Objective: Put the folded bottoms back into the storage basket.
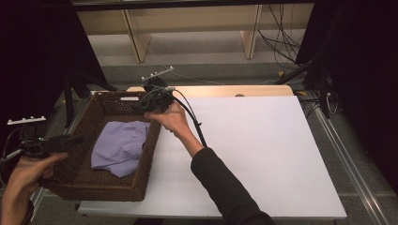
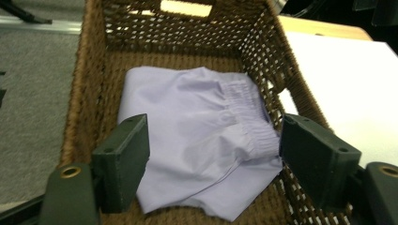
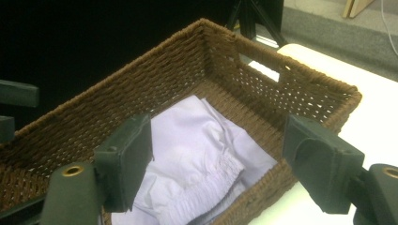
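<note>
High view: brown woven basket (image 1: pixel 80 180) at left end of white table (image 1: pixel 263 154), folded lilac garment (image 1: pixel 119 146) lying inside on its floor. Left gripper (image 2: pixel 213 161) held at basket's near-left corner, jaws spread wide, nothing between them. Right gripper (image 3: pixel 218 159) held above basket's far-right rim, jaws likewise wide apart, gripping nothing, clear of the cloth.

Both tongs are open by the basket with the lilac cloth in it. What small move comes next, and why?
Probably lower the right tongs onto the lilac cloth: their jaws stand open above the wicker basket, with the cloth's gathered waistband lying between them, not yet gripped.
</note>
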{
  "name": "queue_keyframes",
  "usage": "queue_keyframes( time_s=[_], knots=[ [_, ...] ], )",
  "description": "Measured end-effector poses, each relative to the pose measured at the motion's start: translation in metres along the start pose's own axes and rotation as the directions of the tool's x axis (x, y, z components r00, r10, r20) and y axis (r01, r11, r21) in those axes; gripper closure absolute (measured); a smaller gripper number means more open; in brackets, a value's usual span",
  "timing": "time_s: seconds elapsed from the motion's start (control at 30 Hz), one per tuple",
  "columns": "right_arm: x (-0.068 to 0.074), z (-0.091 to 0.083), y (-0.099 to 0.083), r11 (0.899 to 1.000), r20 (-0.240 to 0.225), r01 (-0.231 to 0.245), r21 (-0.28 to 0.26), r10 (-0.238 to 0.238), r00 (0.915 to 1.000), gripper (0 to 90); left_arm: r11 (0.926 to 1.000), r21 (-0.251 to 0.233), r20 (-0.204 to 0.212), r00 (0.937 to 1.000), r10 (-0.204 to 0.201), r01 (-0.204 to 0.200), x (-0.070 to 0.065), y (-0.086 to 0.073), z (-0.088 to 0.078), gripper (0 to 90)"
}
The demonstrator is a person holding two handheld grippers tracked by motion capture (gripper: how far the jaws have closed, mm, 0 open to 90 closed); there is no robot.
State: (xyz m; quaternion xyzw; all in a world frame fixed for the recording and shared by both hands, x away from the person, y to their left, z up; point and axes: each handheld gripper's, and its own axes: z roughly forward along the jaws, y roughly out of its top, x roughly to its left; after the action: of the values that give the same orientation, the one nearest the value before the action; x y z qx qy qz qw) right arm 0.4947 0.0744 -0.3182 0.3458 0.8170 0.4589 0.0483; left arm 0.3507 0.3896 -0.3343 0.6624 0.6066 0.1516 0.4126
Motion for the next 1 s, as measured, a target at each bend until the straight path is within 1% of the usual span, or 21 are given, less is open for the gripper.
queue_keyframes(
  time_s=[0.07, 0.17, 0.2, 0.23, 0.27, 0.3, 0.37, 0.4, 0.47, 0.63, 0.77, 0.87, 0.93, 1.0],
  knots=[
    [-0.001, -0.009, -0.002, 1.0, -0.007, 0.006, -0.019, -0.006, 1.0, 24.3, 0.9999, -0.016, 0.013, 0.9999, 0.001, -0.001, -0.004, 0.001, 0.001, 22.7],
    [-0.001, -0.014, -0.004, 1.0, -0.01, 0.008, -0.023, -0.008, 0.9999, 23.6, 0.9996, -0.028, 0.024, 0.9997, 0.006, -0.005, -0.008, 0.001, 0.003, 22.1],
    [-0.002, -0.02, -0.006, 0.999, -0.012, 0.014, -0.038, -0.014, 0.9998, 23.2, 0.9995, -0.032, 0.026, 0.9996, 0.008, -0.007, -0.01, 0.002, 0.004, 21.4],
    [-0.002, -0.02, -0.006, 0.999, -0.012, 0.014, -0.038, -0.014, 0.9998, 23.2, 0.9994, -0.033, 0.027, 0.9996, 0.009, -0.008, -0.011, 0.002, 0.005, 21.4],
    [-0.002, -0.025, -0.008, 0.999, -0.017, 0.017, -0.046, -0.018, 0.9997, 22.8, 0.9992, -0.04, 0.03, 0.9995, 0.009, -0.008, -0.013, 0.002, 0.006, 21.1],
    [-0.002, -0.025, -0.008, 0.999, -0.017, 0.017, -0.046, -0.018, 0.9997, 22.8, 0.999, -0.044, 0.033, 0.9994, 0.009, -0.008, -0.014, 0.002, 0.006, 21.1],
    [-0.003, -0.03, -0.01, 0.998, -0.018, 0.018, -0.054, -0.019, 0.9997, 22.6, 0.9983, -0.057, 0.043, 0.999, 0.011, -0.008, -0.017, 0.002, 0.007, 20.6],
    [-0.004, -0.036, -0.013, 0.998, -0.022, 0.018, -0.064, -0.019, 0.9996, 22.3, 0.9979, -0.065, 0.051, 0.9987, 0.012, -0.009, -0.019, 0.003, 0.008, 20.1],
    [-0.005, -0.038, -0.014, 0.997, -0.021, 0.018, -0.07, -0.019, 0.9996, 22.2, 0.9973, -0.073, 0.064, 0.9979, 0.015, -0.01, -0.024, 0.003, 0.009, 19.9],
    [-0.01, -0.052, -0.022, 0.995, -0.02, 0.015, -0.096, -0.017, 0.9997, 22.1, 0.9947, -0.095, 0.087, 0.9951, 0.048, -0.04, -0.036, 0.003, 0.015, 18.4],
    [-0.016, -0.061, -0.027, 0.994, -0.016, 0.008, -0.111, -0.01, 0.9998, 22.1, 0.9939, -0.096, 0.1, 0.9929, 0.064, -0.054, -0.044, 0.001, 0.021, 18.0],
    [-0.021, -0.072, -0.035, 0.992, -0.01, 0.004, -0.126, -0.005, 0.9999, 22.0, 0.9925, -0.105, 0.116, 0.9904, 0.075, -0.063, -0.051, 0.0, 0.025, 17.3],
    [-0.021, -0.074, -0.036, 0.991, -0.009, 0.004, -0.134, -0.005, 0.9999, 22.0, 0.991, -0.115, 0.12, 0.9894, 0.083, -0.069, -0.056, 0.0, 0.028, 17.3],
    [-0.023, -0.082, -0.041, 0.989, -0.013, 0.003, -0.15, -0.005, 0.9999, 21.8, 0.9895, -0.122, 0.124, 0.988, 0.092, -0.077, -0.06, -0.001, 0.031, 17.1]
  ],
)
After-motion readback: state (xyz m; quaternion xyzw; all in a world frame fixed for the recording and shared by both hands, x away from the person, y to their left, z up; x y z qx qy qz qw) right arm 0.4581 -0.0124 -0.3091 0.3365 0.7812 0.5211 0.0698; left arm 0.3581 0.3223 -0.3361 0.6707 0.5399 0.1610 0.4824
